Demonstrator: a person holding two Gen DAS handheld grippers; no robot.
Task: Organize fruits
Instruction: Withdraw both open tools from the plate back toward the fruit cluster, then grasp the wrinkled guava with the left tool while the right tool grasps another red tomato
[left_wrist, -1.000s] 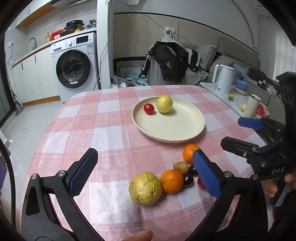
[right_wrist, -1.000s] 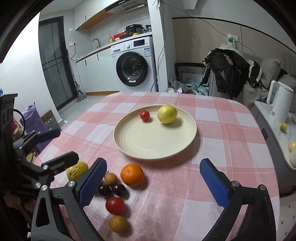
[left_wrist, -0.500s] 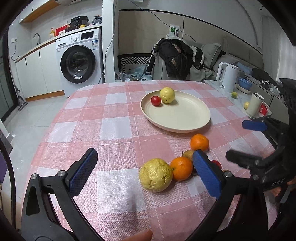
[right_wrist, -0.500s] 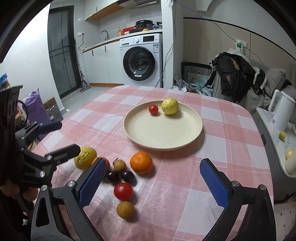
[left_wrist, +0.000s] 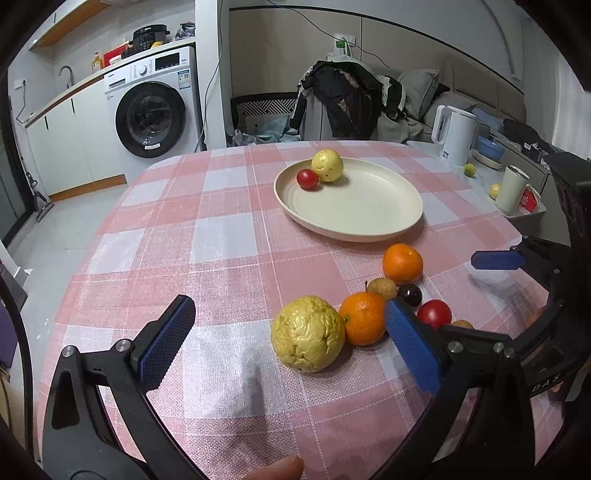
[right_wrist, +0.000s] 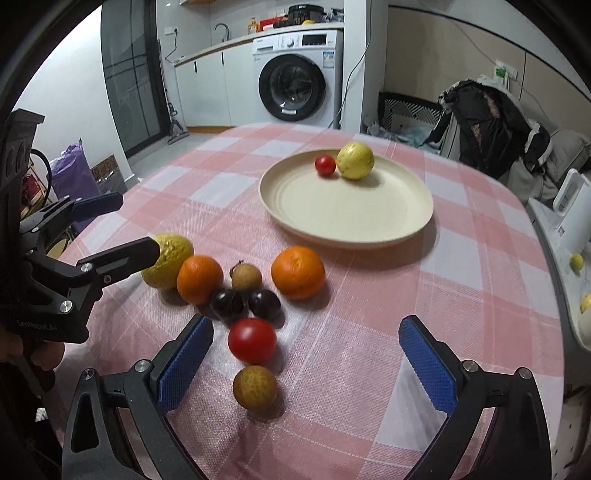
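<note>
A cream plate (left_wrist: 369, 210) (right_wrist: 332, 221) on the pink checked table holds a small red tomato (left_wrist: 307, 178) (right_wrist: 325, 165) and a yellow guava (left_wrist: 327, 165) (right_wrist: 355, 161). Loose fruit lies in front of the plate: a wrinkled yellow guava (left_wrist: 307, 338) (right_wrist: 173, 254), two oranges (left_wrist: 363, 323) (left_wrist: 402, 263), brown longans (right_wrist: 246, 277) (right_wrist: 255, 386), two dark cherries (right_wrist: 227, 303) (right_wrist: 264, 303) and a red tomato (right_wrist: 252, 340). My left gripper (left_wrist: 290, 347) is open around the wrinkled guava. My right gripper (right_wrist: 306, 367) is open, with the red tomato and near longan between its fingers.
A white kettle (left_wrist: 457, 133), a cup (left_wrist: 511, 188) and small fruits sit on a side counter to the right. A washing machine (left_wrist: 151, 110) and a chair draped with clothes (left_wrist: 343, 99) stand beyond the table's far edge.
Both grippers have moved closer to the loose fruit. The left one now brackets the wrinkled guava; the right one now brackets the red tomato and near longan. Both stay open.
</note>
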